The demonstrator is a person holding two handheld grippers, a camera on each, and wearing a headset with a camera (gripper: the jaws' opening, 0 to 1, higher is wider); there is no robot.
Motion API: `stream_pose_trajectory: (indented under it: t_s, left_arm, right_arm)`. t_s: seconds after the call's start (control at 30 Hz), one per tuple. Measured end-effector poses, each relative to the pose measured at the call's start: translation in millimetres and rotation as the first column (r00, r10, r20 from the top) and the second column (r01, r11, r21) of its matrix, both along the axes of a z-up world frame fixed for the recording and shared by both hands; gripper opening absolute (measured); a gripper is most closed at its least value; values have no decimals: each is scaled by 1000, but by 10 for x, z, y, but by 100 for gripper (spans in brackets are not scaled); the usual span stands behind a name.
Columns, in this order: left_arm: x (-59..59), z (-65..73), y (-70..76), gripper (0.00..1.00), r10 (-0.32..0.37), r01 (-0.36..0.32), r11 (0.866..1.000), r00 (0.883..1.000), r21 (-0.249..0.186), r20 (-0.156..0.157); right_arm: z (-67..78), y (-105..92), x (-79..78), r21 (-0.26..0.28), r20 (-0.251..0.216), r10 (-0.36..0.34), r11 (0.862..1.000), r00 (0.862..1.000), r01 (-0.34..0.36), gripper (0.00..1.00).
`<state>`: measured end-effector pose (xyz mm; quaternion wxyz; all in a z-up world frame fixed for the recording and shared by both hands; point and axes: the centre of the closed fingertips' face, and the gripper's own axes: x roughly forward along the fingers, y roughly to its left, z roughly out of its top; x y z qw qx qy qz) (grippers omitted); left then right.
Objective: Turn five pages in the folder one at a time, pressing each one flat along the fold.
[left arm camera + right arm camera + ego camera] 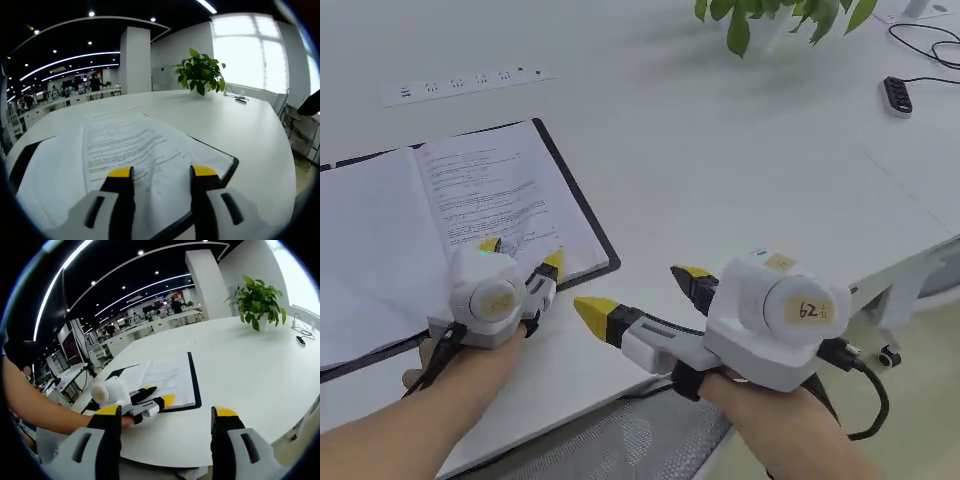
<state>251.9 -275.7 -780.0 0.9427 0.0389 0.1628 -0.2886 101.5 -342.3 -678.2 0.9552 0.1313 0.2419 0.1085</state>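
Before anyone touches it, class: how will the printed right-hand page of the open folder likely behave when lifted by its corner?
The printed page looks like a thin sheet, so it would probably flop and curl. It lies flat in the black folder, so its edge may be hard to catch.

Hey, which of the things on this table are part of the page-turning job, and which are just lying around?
For the job: folder, its top page, left gripper, right gripper.
Lying about: plant, white socket strip, black socket strip.
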Motion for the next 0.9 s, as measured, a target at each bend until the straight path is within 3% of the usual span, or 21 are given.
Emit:
stream_pose_trajectory:
  t_s: [0.07,0.27,0.43,0.53,0.8,0.9]
  left_arm:
    - [5,-14,41,36,11,-11,1000,1000,-6,-5]
    - [13,1,34,34,11,-11,1000,1000,-5,-2]
    - [57,22,123,20,47,-47,999,999,-12,-7]
    - [61,24,150,17,54,-54,998,998,-20,-17]
    - [74,32,176,14,96,-103,991,992,-86,-79]
    - [67,32,178,13,106,-118,987,989,-114,-105]
  right_arm:
    - [-13,0,-2,2,-2,-1,1000,1000,1,72]
    - [-60,17,18,6,-17,5,1000,1000,-5,71]
    - [-85,39,61,6,-25,15,1000,1000,-14,70]
    - [-94,47,97,13,-26,16,1000,1000,-16,69]
    - [-147,-1,305,12,-32,42,999,999,-41,65]
    - [-169,29,398,39,-41,75,996,996,-74,63]
